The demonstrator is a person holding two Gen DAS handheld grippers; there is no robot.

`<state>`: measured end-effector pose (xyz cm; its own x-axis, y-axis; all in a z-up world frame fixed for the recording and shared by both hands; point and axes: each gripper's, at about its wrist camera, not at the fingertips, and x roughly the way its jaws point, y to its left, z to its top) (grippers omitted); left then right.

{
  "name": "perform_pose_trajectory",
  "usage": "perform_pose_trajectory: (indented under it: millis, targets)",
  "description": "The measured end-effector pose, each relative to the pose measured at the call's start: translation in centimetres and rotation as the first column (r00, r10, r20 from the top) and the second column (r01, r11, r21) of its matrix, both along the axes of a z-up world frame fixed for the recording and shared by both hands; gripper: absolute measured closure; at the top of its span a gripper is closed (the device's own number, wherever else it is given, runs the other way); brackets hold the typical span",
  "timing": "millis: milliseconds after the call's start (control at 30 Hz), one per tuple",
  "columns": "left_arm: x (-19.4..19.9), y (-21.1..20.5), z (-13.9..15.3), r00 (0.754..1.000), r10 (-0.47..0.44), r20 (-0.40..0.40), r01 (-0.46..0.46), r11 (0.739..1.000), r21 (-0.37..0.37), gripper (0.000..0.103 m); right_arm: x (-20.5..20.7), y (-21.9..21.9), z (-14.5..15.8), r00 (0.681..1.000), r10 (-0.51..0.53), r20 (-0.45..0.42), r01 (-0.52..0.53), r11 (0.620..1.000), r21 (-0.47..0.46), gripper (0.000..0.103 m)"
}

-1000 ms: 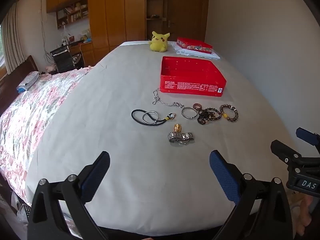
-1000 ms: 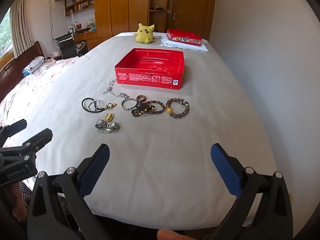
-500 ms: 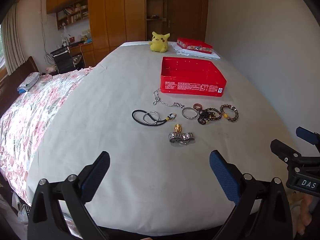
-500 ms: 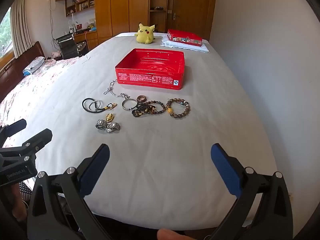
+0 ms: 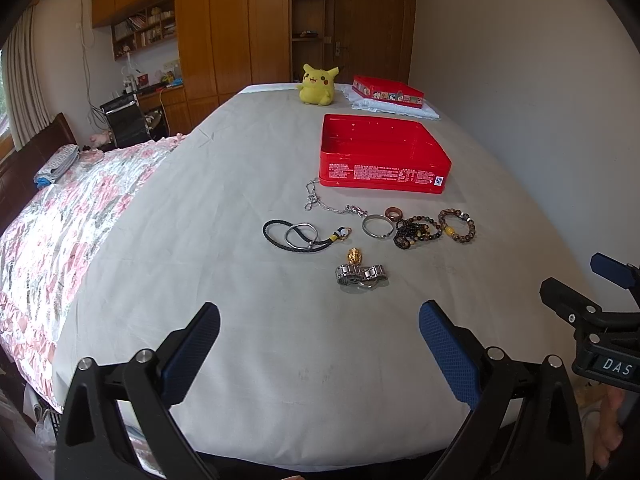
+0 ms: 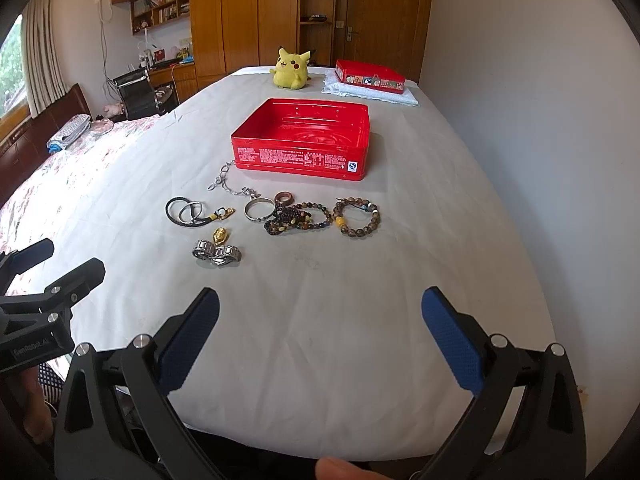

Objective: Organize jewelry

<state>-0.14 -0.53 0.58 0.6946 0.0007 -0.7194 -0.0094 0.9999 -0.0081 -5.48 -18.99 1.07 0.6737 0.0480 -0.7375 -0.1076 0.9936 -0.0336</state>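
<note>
Both hand-held grippers, left [image 5: 319, 350] and right [image 6: 320, 334], gape empty at lower frame; I see the red tin [image 6: 304, 138] bare at center, jewelry [image 6: 276, 216] all below it on the bed [image 6: 320, 300]: nothing sorted yet.

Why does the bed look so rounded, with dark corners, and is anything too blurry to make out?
Left wrist view: fisheye bending bows the white sheet and leaves black corners; soft daylight, faint shadows. Right wrist view: same curving; the red tin is sharp, its small print too fine to read; the bead bracelet stays clear.
</note>
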Motion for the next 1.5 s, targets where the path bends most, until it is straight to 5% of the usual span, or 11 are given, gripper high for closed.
perform_pose_trajectory:
  millis: [1500]
  targets:
    - [-0.44,0.45,0.20,1.000,0.001,0.007,-0.001,1.000,-0.001,0.004,-0.21,0.01,0.15,1.000,0.002,0.000,-0.002,1.000,0.004,0.003]
